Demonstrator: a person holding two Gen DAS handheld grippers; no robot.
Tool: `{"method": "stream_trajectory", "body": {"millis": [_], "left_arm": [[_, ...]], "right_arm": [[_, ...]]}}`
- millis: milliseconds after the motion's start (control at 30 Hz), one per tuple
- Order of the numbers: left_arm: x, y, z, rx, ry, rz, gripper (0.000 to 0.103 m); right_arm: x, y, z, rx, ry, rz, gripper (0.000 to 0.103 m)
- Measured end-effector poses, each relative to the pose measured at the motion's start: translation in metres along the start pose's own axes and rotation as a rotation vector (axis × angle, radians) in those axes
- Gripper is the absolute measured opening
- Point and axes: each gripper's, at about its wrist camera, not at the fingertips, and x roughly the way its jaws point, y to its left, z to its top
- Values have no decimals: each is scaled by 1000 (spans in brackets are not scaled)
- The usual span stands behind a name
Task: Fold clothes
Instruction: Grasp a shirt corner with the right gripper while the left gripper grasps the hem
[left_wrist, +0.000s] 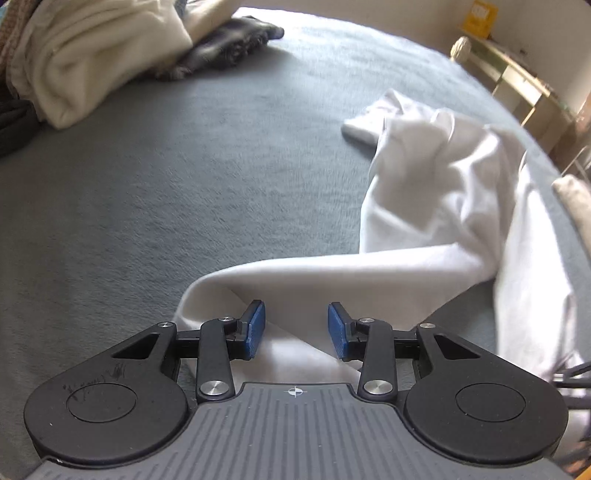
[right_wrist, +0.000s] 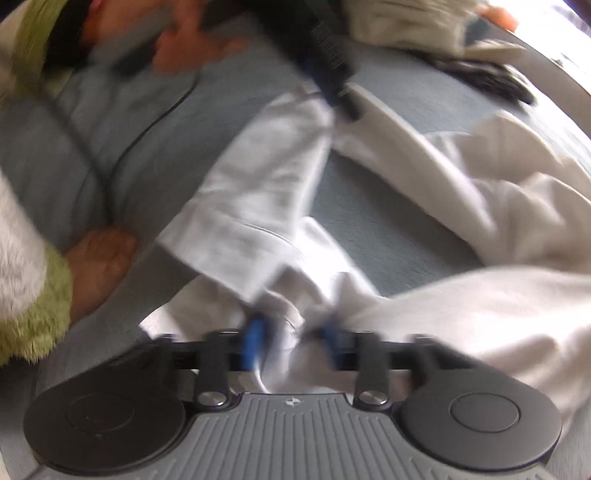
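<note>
Looking down along my left gripper, I see its two blue pads standing apart over a fold of the white garment, with cloth lying between them and neither pad pressing on it. The garment sprawls in loose folds across a grey-blue blanket that covers the whole surface, a soft, slightly fuzzy bed-like spread. Toward the far left corner sits a heap of cream cloth with a dark patterned piece beside it. Beyond the blanket's right edge runs a pale wooden shelf against the wall, with a yellow box on it.

The view along my right gripper is blurred by motion. Its blue pads sit close together on a bunched white fold of the garment, pinching it. The same grey-blue blanket lies underneath, crossed by a thin dark cable. At the left edge a bare hand rests on the blanket, its sleeve fuzzy, white with a green cuff.
</note>
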Motion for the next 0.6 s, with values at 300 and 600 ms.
{"method": "stream_trajectory", "body": {"millis": [300, 600], "left_arm": [[6, -4, -3, 21, -18, 13, 37], [7, -5, -3, 40, -11, 33, 37]], "right_arm": [[-89, -118, -25, 536, -253, -40, 8], [-171, -246, -105, 1040, -566, -258, 8]]}}
